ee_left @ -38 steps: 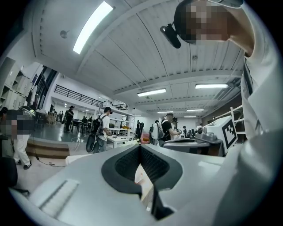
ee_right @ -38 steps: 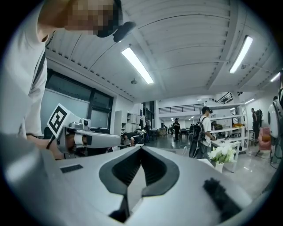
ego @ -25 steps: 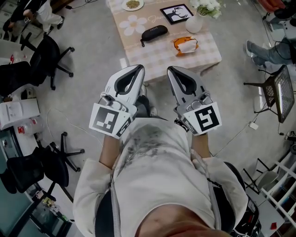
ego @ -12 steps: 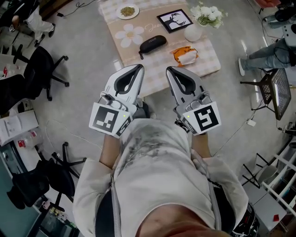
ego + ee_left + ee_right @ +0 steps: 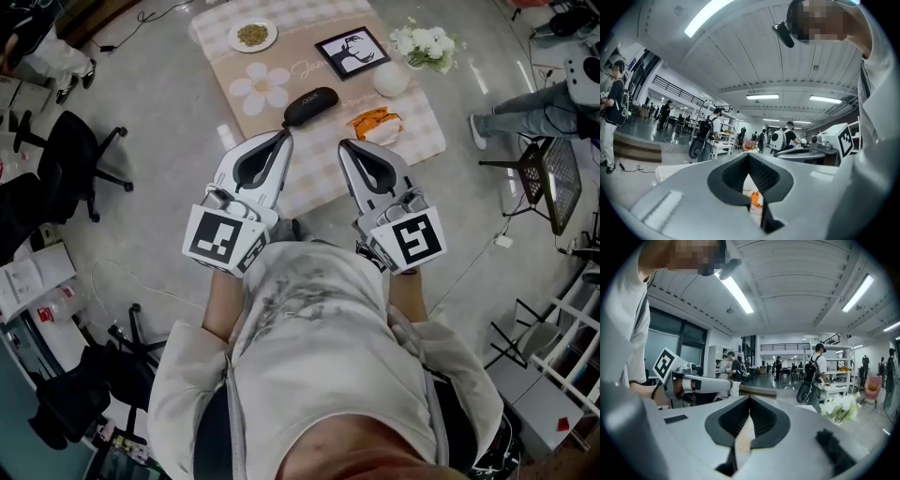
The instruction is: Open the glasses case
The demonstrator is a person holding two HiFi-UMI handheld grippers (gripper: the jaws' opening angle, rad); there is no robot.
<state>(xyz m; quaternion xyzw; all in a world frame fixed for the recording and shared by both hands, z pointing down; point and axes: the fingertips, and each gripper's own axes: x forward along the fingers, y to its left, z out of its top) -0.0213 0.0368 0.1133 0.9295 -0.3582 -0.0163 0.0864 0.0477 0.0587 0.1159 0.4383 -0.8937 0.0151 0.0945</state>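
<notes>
On checked cloth (image 5: 422, 129), oval black case (image 5: 310, 105)

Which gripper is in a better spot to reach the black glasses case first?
Probably the left. The left gripper points almost straight at the glasses case, which lies just beyond its tip. The right gripper faces the orange item instead. Both are shut and empty.

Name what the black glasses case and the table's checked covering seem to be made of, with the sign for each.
Glasses case: probably a rigid shell covered in matte black fabric or leatherette; it keeps a rounded form and shows little shine. Checked covering: likely cloth, perhaps soft vinyl, matte; printed checks and a daisy, no glare.
</notes>
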